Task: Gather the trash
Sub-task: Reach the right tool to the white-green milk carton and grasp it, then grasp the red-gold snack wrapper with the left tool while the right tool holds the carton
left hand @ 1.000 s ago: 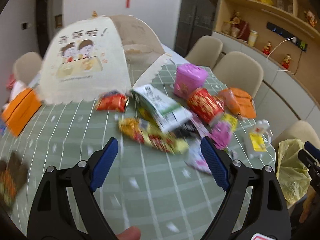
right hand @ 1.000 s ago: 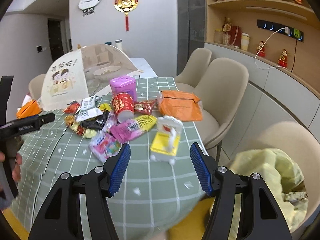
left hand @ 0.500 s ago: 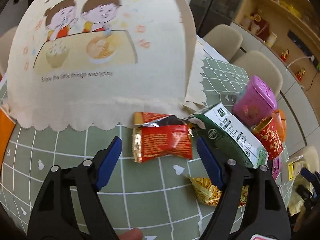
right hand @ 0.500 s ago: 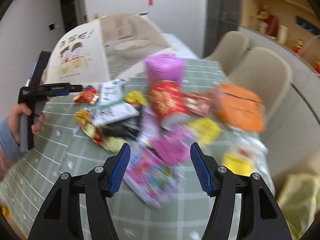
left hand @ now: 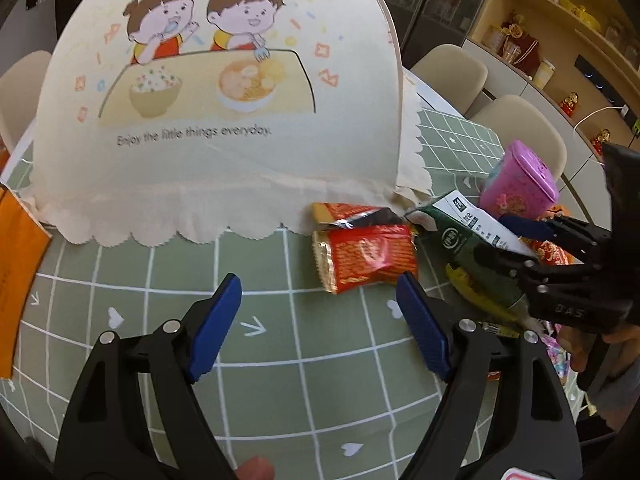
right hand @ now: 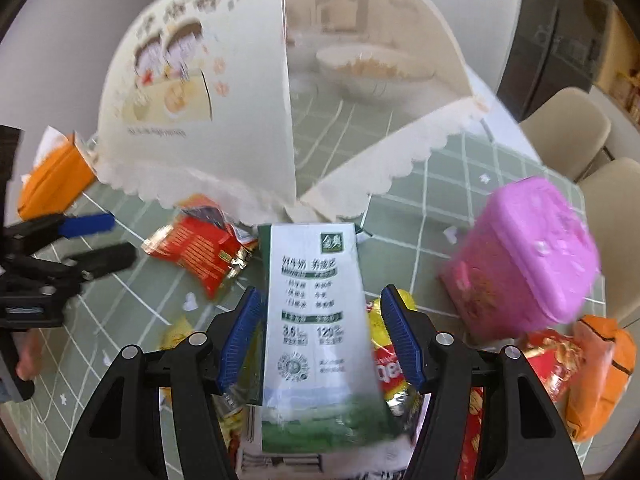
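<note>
My left gripper [left hand: 320, 312] is open just above the green checked tablecloth [left hand: 280, 344], its right finger close to a red snack packet [left hand: 366, 258]. The packet also shows in the right wrist view [right hand: 192, 248]. My right gripper [right hand: 322, 330] is open, its blue pads either side of a flattened green and white milk carton [right hand: 316, 312] without closing on it. The carton shows in the left wrist view [left hand: 468, 236] under the right gripper [left hand: 508, 242]. Several more wrappers lie beneath and right of the carton.
A cream food cover [left hand: 216, 100] with a cartoon print stands just behind the trash, over a bowl [right hand: 372, 68]. A pink plastic box [right hand: 524, 256] stands at right. An orange pouch [right hand: 600, 372] and an orange box [left hand: 16, 276] lie at the table sides. Beige chairs surround the table.
My left gripper came lower toward the red packet. My right gripper swung left and forward from the wrapper pile and now straddles the milk carton.
</note>
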A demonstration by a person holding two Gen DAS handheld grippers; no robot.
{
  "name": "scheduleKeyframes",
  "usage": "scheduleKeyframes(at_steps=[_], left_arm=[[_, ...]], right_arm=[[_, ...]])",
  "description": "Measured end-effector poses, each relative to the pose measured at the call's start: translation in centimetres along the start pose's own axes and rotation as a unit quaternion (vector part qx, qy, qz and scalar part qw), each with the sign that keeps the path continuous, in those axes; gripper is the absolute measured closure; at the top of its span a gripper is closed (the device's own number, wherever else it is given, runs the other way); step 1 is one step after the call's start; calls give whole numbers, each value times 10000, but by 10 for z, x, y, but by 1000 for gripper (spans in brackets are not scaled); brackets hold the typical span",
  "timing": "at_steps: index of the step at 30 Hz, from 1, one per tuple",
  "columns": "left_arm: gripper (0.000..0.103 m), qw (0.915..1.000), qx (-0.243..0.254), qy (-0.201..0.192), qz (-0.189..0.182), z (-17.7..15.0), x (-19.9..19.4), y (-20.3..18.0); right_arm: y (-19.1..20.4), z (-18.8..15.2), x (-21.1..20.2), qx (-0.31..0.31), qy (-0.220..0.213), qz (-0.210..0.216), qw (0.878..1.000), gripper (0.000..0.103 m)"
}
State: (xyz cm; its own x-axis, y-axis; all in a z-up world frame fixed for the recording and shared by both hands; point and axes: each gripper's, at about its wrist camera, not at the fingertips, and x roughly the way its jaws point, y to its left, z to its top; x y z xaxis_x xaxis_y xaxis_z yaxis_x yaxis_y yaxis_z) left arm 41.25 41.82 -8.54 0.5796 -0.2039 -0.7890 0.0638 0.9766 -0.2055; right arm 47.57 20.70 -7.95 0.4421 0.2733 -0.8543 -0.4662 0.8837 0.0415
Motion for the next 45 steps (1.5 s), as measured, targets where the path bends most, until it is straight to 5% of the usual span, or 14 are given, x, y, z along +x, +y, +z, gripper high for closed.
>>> scheduleKeyframes(at_steps=[6, 14, 23, 26, 37, 41, 45], left_arm=[[37, 9992, -158, 161, -317, 10, 13, -3], [43, 9979, -314, 269, -491, 30, 42, -12], [91, 9971, -393, 426, -489, 26, 44, -30], [98, 9971, -369, 282, -605, 21, 29, -42], [101, 9966, -414, -146, -699, -2, -18, -73], [81, 9956, -716, 35, -610, -6, -6, -53], [80, 9960, -809, 67, -369, -2, 16, -34]], right_arm=[[-9, -28, -56, 197, -561, -135, 9981, 53], [-31, -89, -106, 722, -549, -488, 9947, 53], [-48, -147, -134, 1249, -522, -821, 9874, 53], [-51, -162, -148, 1365, -617, -896, 9846, 53], [-59, -198, -158, 1517, -598, -690, 9842, 53], [-55, -195, -143, 1444, -571, -739, 9851, 53], [-53, -192, -126, 1454, -649, -181, 9871, 52]])
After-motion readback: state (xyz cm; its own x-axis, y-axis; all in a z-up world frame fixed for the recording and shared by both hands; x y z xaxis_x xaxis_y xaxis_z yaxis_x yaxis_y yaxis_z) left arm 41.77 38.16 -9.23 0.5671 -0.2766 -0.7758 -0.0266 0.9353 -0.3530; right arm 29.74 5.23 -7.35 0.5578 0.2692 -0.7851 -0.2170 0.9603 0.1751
